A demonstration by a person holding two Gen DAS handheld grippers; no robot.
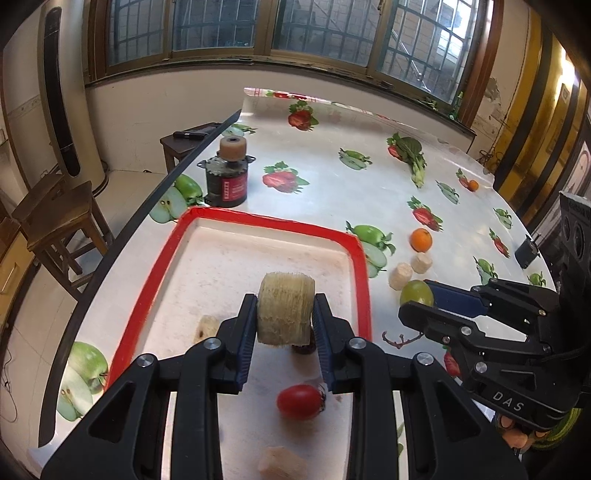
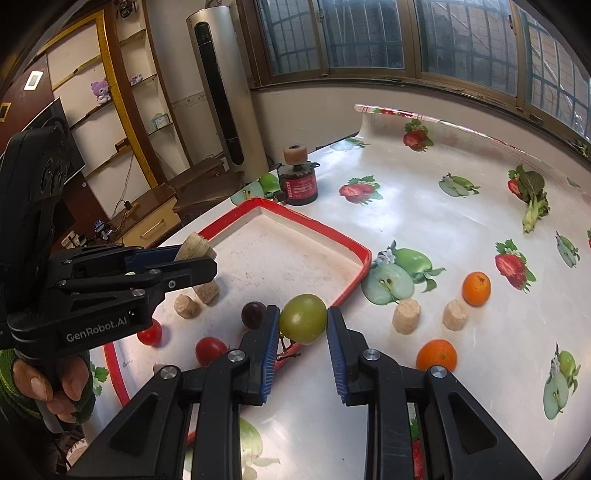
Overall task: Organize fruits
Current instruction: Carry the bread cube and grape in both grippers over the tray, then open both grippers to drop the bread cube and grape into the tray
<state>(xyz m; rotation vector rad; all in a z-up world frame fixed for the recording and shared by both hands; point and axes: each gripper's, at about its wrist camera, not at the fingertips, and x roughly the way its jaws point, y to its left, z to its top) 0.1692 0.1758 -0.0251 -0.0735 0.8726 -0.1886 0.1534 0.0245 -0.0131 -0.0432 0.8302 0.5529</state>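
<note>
The left gripper [image 1: 285,314] clamps a tan cylinder [image 1: 286,309] over the tray [image 1: 147,295]; the right gripper [image 2: 302,320] pinches a green grape [image 2: 303,318] near the tray's right rim.

Left gripper [image 1: 285,314] clamps a fibrous beige cylinder [image 1: 285,308] above the red-rimmed tray [image 1: 155,280]; a tomato [image 1: 300,401] lies below.

Beyond the fruit we see a small motor [image 1: 227,177] with a tan roller on top, standing on the fruit-printed tablecloth [image 1: 332,192]. Off the table we find a wooden stool [image 1: 59,221], a tall floor air conditioner [image 2: 221,88], barred windows [image 1: 295,26] and wall shelves [image 2: 110,92] with a purple plush toy [image 2: 100,90].
</note>
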